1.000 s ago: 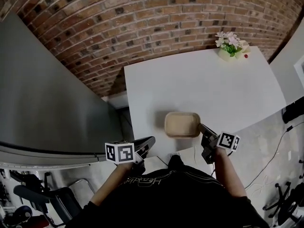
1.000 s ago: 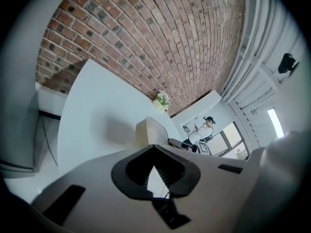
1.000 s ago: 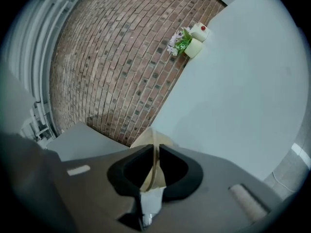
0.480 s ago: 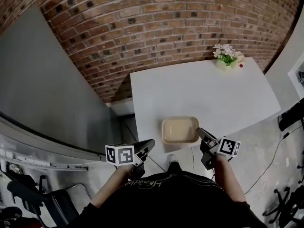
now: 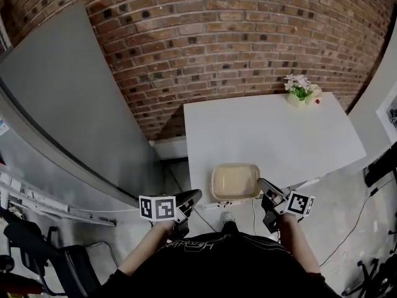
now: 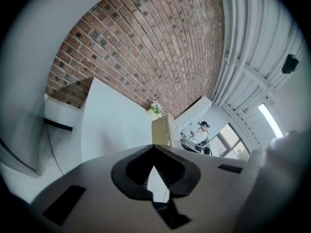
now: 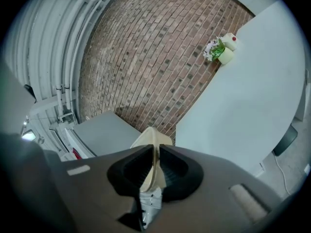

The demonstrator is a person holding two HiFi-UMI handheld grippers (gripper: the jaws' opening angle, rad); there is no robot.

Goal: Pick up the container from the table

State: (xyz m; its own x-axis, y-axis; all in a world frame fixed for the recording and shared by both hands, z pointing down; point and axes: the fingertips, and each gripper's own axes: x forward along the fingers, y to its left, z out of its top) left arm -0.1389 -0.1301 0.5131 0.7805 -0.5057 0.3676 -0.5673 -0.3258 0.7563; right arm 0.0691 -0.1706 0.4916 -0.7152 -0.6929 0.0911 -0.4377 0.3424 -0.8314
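The beige, shallow container (image 5: 235, 182) hangs over the near edge of the white table (image 5: 273, 135), seemingly lifted off it. My right gripper (image 5: 262, 185) is shut on its right rim. In the right gripper view that rim (image 7: 151, 141) stands edge-on, pinched between the dark jaws of the right gripper (image 7: 155, 152). My left gripper (image 5: 195, 195) hovers left of the container, off the table's corner, apart from it. In the left gripper view the left gripper (image 6: 154, 148) has its tips together with nothing between them, and the container (image 6: 164, 130) shows beyond.
A small pot of flowers (image 5: 301, 90) stands at the table's far right corner, against the brick wall (image 5: 248, 36). A grey panel (image 5: 68, 104) slopes at the left. An office chair (image 5: 37, 259) and floor cables (image 5: 353, 222) lie near. A person (image 6: 201, 130) sits far off.
The container has come toward the table's near edge with my right gripper still shut on it. Both grippers rose slightly, and the head view tilted to show more wall.
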